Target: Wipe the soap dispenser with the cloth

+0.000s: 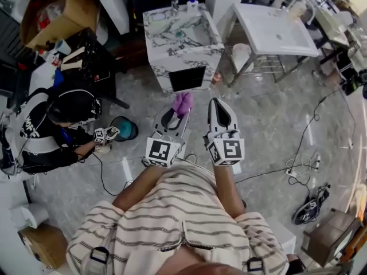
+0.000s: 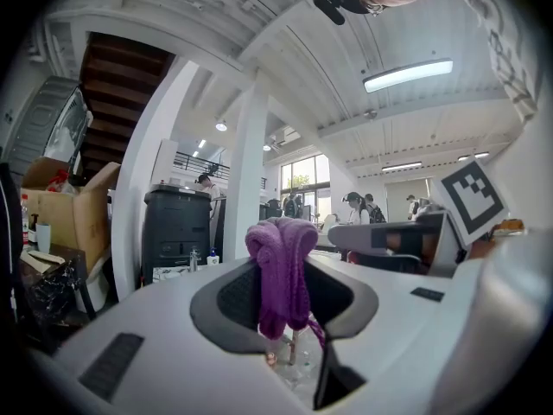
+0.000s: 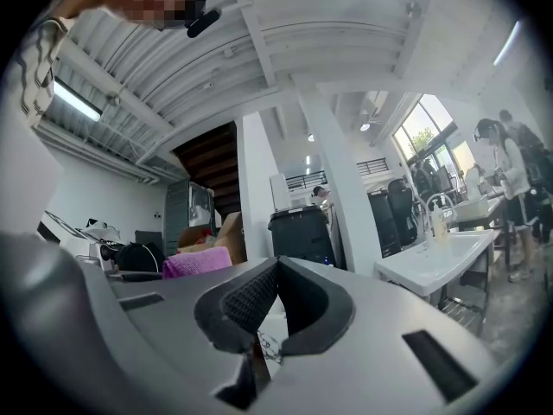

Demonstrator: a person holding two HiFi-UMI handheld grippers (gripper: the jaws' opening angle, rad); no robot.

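Note:
In the head view, my left gripper (image 1: 178, 113) is shut on a purple cloth (image 1: 183, 102) that sticks out past its tips. My right gripper (image 1: 216, 103) is beside it, shut and holding nothing. Both point level toward a marble sink cabinet (image 1: 156, 44) a short way ahead. A small soap dispenser (image 1: 192, 3) with a blue top stands at the cabinet's back edge, next to a faucet (image 1: 174, 6). In the left gripper view the cloth (image 2: 281, 240) hangs bunched between the jaws, and the dispenser (image 2: 212, 257) shows small and far off. The right gripper (image 3: 276, 266) shows its pads meeting.
A person (image 1: 60, 122) crouches on the floor at the left beside a teal bucket (image 1: 124, 128). A white basin on a metal stand (image 1: 275, 30) is to the right of the cabinet. Cables and a power strip (image 1: 304, 164) lie on the floor at right. A cardboard box (image 1: 60, 10) sits at far left.

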